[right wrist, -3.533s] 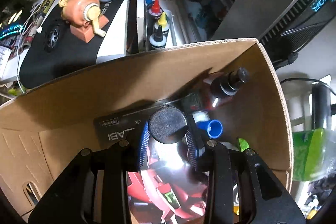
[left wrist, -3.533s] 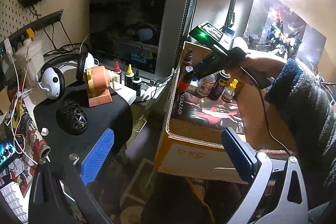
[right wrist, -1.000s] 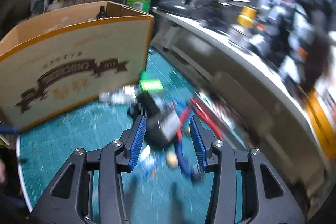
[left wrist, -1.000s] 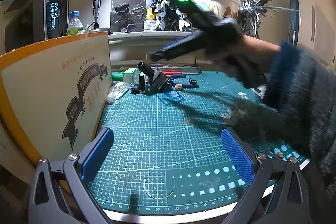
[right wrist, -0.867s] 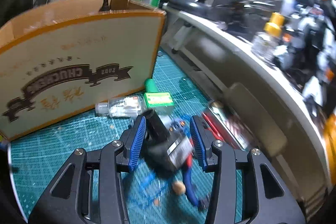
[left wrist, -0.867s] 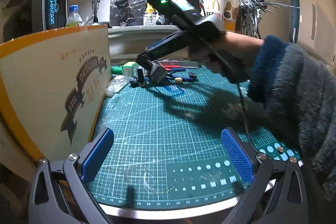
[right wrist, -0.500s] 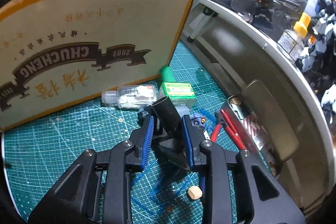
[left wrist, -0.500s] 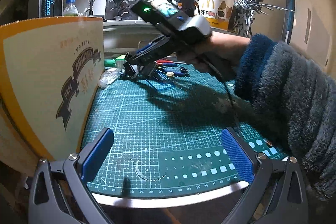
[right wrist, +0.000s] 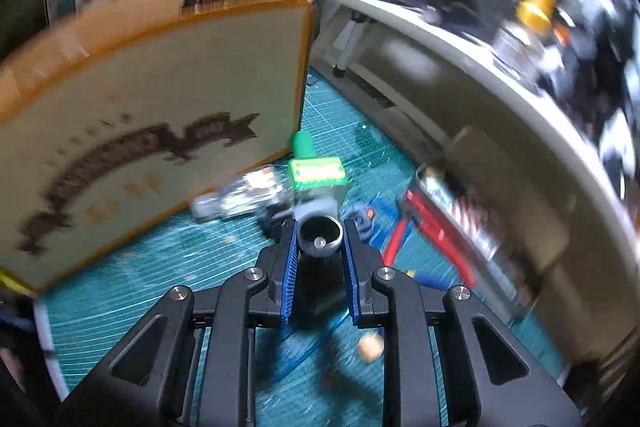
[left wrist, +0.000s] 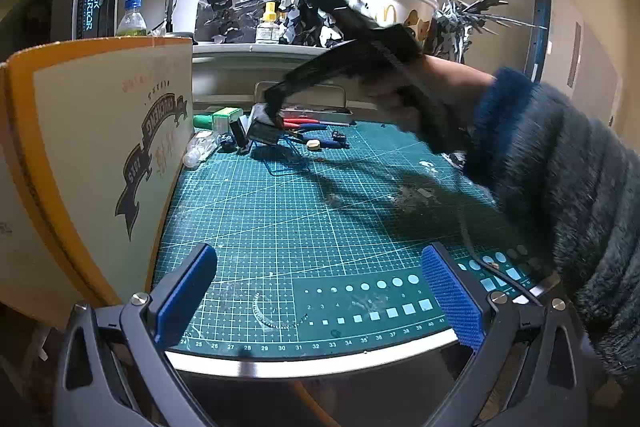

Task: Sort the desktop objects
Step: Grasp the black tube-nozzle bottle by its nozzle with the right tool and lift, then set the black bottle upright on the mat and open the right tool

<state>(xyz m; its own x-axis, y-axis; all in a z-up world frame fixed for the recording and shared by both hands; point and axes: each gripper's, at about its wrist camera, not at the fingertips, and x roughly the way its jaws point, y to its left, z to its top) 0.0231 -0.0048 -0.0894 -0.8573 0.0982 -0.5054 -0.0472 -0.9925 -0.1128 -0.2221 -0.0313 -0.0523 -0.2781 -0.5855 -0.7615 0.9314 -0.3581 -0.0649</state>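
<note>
- The dark bottle (right wrist: 320,239), a small cylinder whose open, nozzled end faces the right wrist camera, sits clamped between the blue pads of the right gripper (right wrist: 319,259); both pads press on its sides.
- In the left wrist view the same bottle (left wrist: 262,129) hangs under the right gripper (left wrist: 272,111), just above the cutting mat (left wrist: 320,219) and a little out from the near corner of the cardboard box (left wrist: 100,147).
- Judged from the closed grip and the blur in the right wrist view, the step in hand is the pick-up: the bottle looks gripped and about to be carried.
- Just behind the bottle, toward the box, lie a green-capped tube with a green-labelled pack (right wrist: 316,167) and a clear small bottle (right wrist: 240,199) on its side, close to the foot of the box wall.
- On the side of the bottle away from the box lie red-handled pliers (right wrist: 424,219) and blue-handled tools (left wrist: 320,143), with a small tan piece (right wrist: 370,347) nearer the camera.
- The left gripper (left wrist: 316,291) hovers over the mat's near edge, well apart from the box's far corner, fingers wide apart and holding nothing.
- The next move probably calls for raising the bottle above the box rim and over the opening without catching the cardboard wall, keeping the grip firm since the round body could slip.
- The box top is open; its inside is hidden from here.
</note>
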